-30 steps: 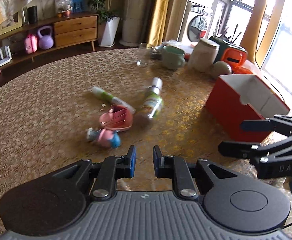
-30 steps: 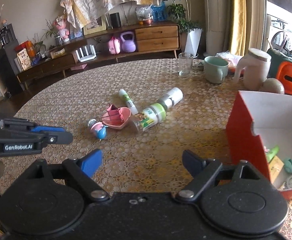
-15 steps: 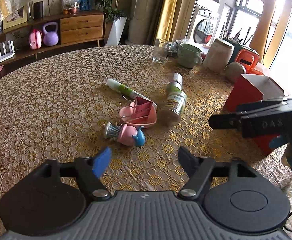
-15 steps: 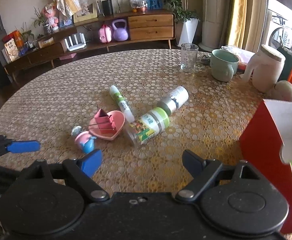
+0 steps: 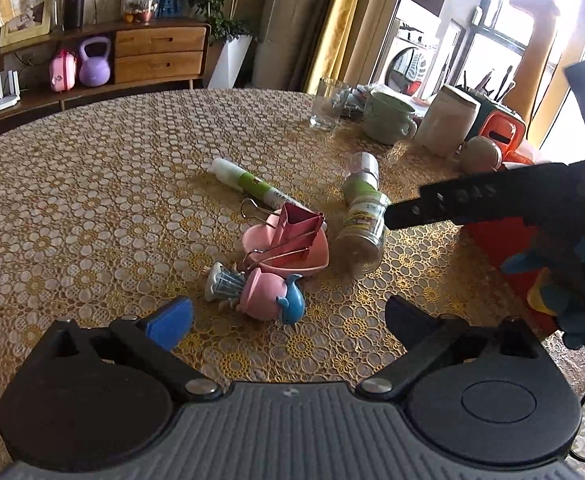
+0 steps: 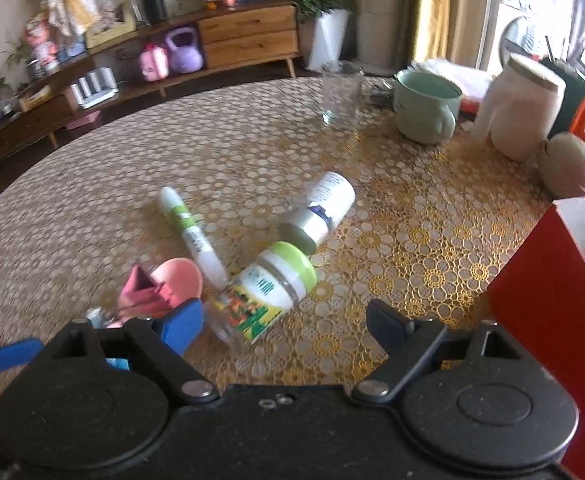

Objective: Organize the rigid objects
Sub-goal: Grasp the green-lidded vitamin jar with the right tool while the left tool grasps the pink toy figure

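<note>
Gold lace covered the table, and in the left wrist view the left gripper hung just short of a pink toy, its jaws opening wide with nothing between them. I'd judge the toy was its pick: best to come down straddling the round pink body, clear of the heart dish just behind it, which held one pink binder clip. I counted one toy, one dish, one clip, one glue stick and two jars lying down. The right gripper crossed the view on the right, above those jars.

In the right wrist view the right gripper's jaws stood apart and empty over the green-lidded jar, with the second jar touching its lid. It would do well to close across the jar's middle. One red box waited at the right.
</note>
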The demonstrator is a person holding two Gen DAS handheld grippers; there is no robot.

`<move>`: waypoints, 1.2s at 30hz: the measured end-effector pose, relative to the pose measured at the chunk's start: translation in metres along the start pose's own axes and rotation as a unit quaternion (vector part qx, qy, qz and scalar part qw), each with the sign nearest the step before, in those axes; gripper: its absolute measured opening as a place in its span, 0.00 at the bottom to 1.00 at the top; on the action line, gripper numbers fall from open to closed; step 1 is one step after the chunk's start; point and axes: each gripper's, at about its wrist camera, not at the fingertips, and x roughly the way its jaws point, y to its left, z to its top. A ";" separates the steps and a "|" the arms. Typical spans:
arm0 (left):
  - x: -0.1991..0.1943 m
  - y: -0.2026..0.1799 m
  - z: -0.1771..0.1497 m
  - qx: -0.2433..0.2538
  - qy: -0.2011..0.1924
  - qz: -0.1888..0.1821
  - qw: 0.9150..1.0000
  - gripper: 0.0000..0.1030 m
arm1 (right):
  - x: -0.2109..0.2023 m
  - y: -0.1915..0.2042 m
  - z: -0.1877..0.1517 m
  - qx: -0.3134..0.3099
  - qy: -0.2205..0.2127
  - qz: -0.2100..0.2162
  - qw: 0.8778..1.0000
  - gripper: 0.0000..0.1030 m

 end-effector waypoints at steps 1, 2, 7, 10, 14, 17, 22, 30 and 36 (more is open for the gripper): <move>0.002 0.001 0.000 -0.001 -0.003 -0.001 1.000 1.00 | 0.005 0.001 0.002 0.005 0.003 -0.003 1.000 0.86; 0.005 0.002 0.000 -0.001 -0.006 -0.001 1.000 1.00 | 0.009 0.001 0.003 0.008 0.005 -0.005 1.000 0.86; 0.024 0.013 0.003 -0.016 0.015 0.007 1.000 1.00 | 0.029 0.003 0.008 0.032 0.018 -0.028 0.999 0.86; 0.037 0.022 0.004 -0.035 0.042 0.000 0.999 1.00 | 0.037 0.000 0.011 0.059 0.024 -0.026 0.998 0.86; 0.043 0.025 0.002 -0.034 0.041 -0.002 0.999 1.00 | 0.044 0.003 0.016 0.065 0.022 -0.033 0.997 0.85; 0.045 0.024 0.003 -0.019 0.030 0.006 0.999 1.00 | 0.048 0.004 0.016 0.064 0.026 -0.032 0.997 0.83; 0.052 0.020 0.006 -0.005 0.030 0.000 1.000 1.00 | 0.049 0.003 0.012 0.063 0.027 -0.020 0.997 0.76; 0.056 0.018 0.003 -0.003 0.018 0.025 1.000 0.94 | 0.050 -0.004 0.012 0.099 0.046 0.022 0.994 0.61; 0.053 0.013 0.002 0.011 0.015 0.038 0.999 0.74 | 0.047 -0.008 0.010 0.114 0.047 0.039 0.992 0.54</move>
